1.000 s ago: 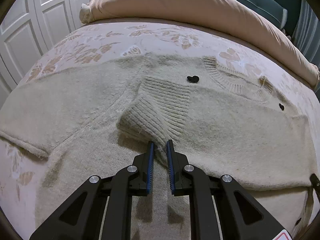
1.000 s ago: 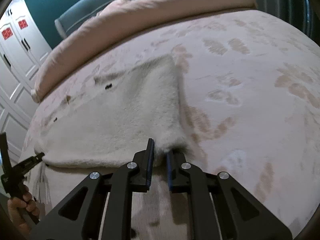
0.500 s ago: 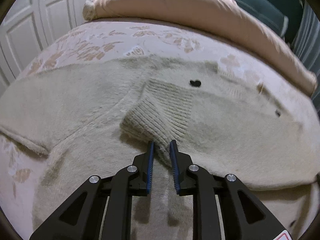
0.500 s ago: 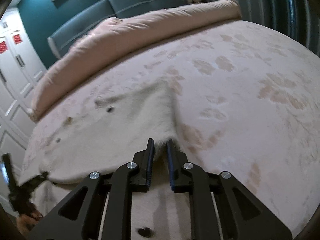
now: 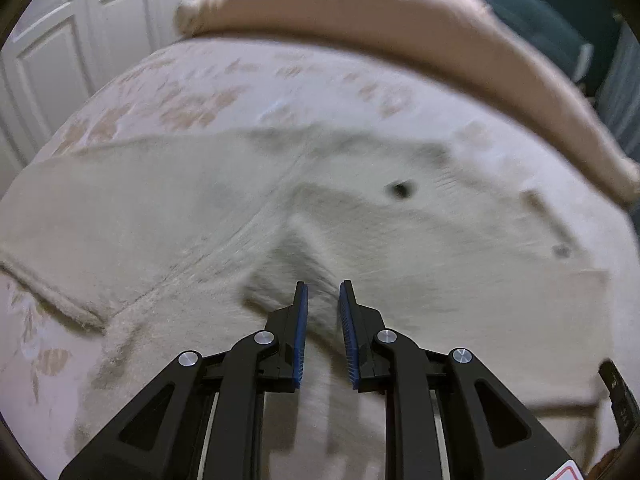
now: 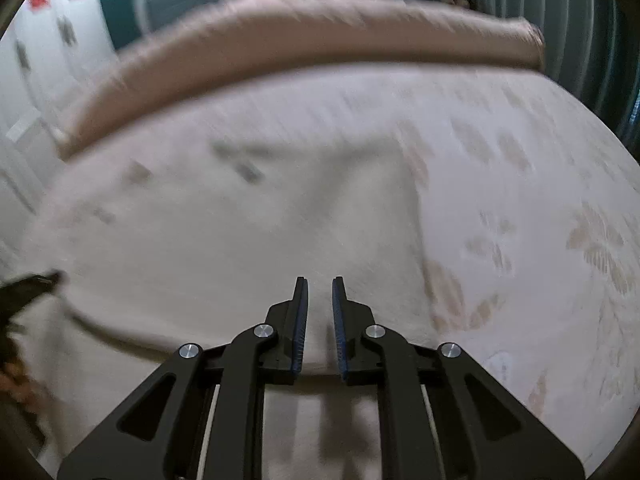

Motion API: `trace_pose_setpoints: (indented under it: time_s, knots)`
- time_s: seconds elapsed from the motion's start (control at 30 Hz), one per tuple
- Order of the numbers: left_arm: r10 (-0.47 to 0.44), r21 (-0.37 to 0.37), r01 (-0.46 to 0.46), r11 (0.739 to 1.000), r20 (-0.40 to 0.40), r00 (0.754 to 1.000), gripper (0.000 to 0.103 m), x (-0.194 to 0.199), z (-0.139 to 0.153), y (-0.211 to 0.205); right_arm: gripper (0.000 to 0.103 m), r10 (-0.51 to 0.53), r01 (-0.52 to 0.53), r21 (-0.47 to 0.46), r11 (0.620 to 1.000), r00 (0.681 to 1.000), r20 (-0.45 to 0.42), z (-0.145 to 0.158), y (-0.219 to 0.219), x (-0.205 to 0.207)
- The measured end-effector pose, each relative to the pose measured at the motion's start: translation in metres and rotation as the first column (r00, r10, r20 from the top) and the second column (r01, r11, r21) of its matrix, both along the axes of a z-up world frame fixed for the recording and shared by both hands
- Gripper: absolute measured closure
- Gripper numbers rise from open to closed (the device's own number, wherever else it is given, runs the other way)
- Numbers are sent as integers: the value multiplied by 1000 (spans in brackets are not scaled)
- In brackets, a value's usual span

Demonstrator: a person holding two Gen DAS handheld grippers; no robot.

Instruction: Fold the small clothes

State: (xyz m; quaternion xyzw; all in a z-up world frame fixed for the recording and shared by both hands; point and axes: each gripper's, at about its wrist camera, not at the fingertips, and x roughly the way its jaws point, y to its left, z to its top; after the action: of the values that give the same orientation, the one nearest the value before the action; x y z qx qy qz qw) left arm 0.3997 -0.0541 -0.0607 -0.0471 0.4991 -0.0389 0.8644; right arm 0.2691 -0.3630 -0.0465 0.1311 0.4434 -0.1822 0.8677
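Left tongs (image 5: 323, 286): jaws slightly apart, with the folded ribbed cuff (image 5: 292, 268) of the cream sweater (image 5: 420, 280) between the tips; pad contact cannot be confirmed. Right tongs (image 6: 320, 280): jaws closing, nearly together, over the sweater's folded edge near the right side of the bed (image 6: 540, 200). The sweater lies spread across the floral bed cover, below the pink bolster (image 5: 400, 24).

A cream, fuzzy knit sweater (image 5: 420, 264) lies flat on the bed — its left sleeve spread wide to the left, its ribbed cuff (image 5: 296, 276) folded in over the near middle of the body, small dark buttons (image 5: 399, 190) showing farther back — blurred in both views.
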Motion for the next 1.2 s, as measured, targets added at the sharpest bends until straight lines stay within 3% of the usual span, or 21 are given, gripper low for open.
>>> trace_pose_setpoints:
  time_s: [0.07,0.13,0.27,0.33,0.4,0.53,0.6,0.73,0.83,0.9,0.97,1.03,1.1,1.13,1.17,1.2]
  knots:
    - [16,-52,-16,999,13,1000,85,-1,-3,10,95,-35,32,76,997,999,37,-5,-13,-12]
    - [4,-46,-3,999,26,1000,85,-2,-3,13,92,-61,56,52,997,993,99,9,-15,-26]
    - [8,-78,-4,997,54,999,85,-10,-3,24,95,-36,36,11,999,999,36,-15,-17,-22]
    - [49,-86,-44,995,58,997,85,-15,4,40,89,-30,32,-28,999,998,53,2,-6,-27]
    - [80,-125,-70,990,75,994,83,-21,10,69,88,-17,17,0,1000,995,98,16,4,-37]
    - [216,-199,-199,960,70,974,59,-32,17,155,83,25,-30,47,998,994,107,12,30,-56]
    - [323,-224,-305,926,45,945,58,-33,16,218,79,51,-55,47,997,996,74,-2,45,-64]
    - [532,-241,-511,825,28,846,57,-33,13,344,69,63,-65,23,998,994,87,-12,59,-71]
    - [635,-220,-617,756,17,772,57,-23,7,414,64,57,-62,44,997,994,94,-17,57,-70]
    - [681,-256,-660,706,-9,732,57,-17,-1,447,61,64,-69,44,997,993,103,-19,60,-71]
    - [702,-311,-675,669,-37,712,57,-10,-8,465,55,78,-83,43,996,991,111,-19,62,-72]
    - [703,-311,-677,667,-37,710,57,2,-10,469,52,82,-86,29,996,991,105,-20,66,-70]
    - [699,-298,-675,675,-34,715,64,11,-7,471,48,90,-92,20,996,991,100,-21,68,-69]
    - [684,-316,-656,685,-30,729,87,18,-3,466,48,91,-93,13,996,991,96,-21,69,-68]
    - [671,-332,-639,694,-24,741,96,16,4,472,47,93,-94,4,996,991,93,-21,71,-67]
    - [662,-339,-624,704,-3,749,96,19,14,464,47,94,-94,-1,996,991,92,-22,71,-67]
